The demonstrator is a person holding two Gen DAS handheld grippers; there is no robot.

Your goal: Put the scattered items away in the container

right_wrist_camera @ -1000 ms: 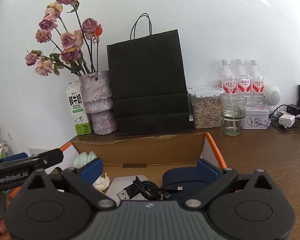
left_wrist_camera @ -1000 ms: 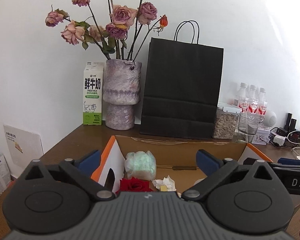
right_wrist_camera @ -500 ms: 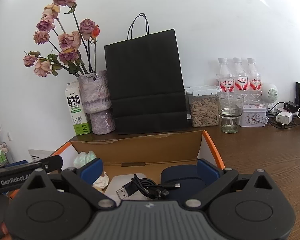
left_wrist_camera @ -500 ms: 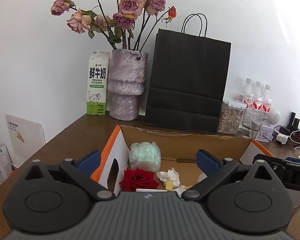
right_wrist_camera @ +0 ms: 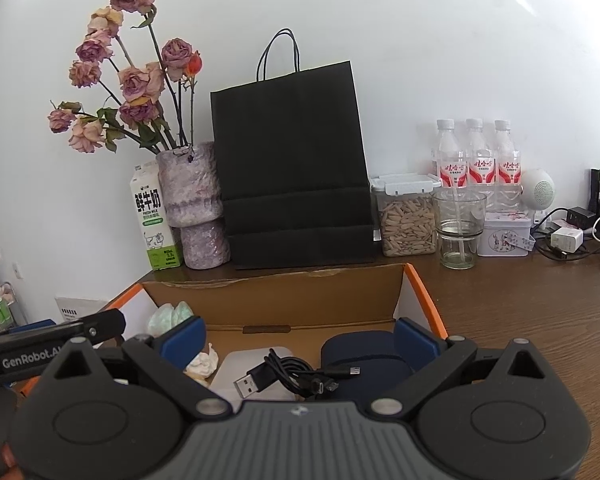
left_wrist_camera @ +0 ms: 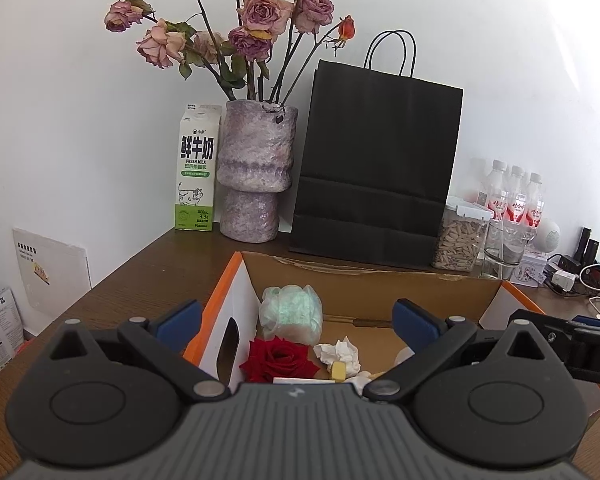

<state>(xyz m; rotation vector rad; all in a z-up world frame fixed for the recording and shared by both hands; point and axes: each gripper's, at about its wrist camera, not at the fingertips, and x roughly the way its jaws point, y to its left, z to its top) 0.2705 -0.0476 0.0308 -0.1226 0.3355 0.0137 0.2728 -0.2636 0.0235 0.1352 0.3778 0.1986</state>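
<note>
The left hand-held gripper (left_wrist_camera: 296, 318) is hovering over the left end of the open cardboard box (left_wrist_camera: 364, 280), its 2 blue fingers spread wide and holding nothing. The right hand-held gripper (right_wrist_camera: 298, 338) is hanging over the right half of the same box (right_wrist_camera: 276, 296), its fingers also wide apart and empty.

The box is sitting on the brown table (right_wrist_camera: 520, 308). Inside it, a red rose (left_wrist_camera: 278, 360) is lying near the left wall, with a pale green plastic bundle (left_wrist_camera: 292, 312) just behind it and crumpled white tissue (left_wrist_camera: 338, 354) beside it. Toward the right, a black USB cable (right_wrist_camera: 288, 376) is resting across a white flat device (right_wrist_camera: 256, 364) and touching a dark blue pouch (right_wrist_camera: 360, 356).

Behind the box, a milk carton (left_wrist_camera: 196, 168), a vase of dried roses (left_wrist_camera: 256, 176) and a black paper bag (left_wrist_camera: 376, 160) are standing against the wall.
</note>
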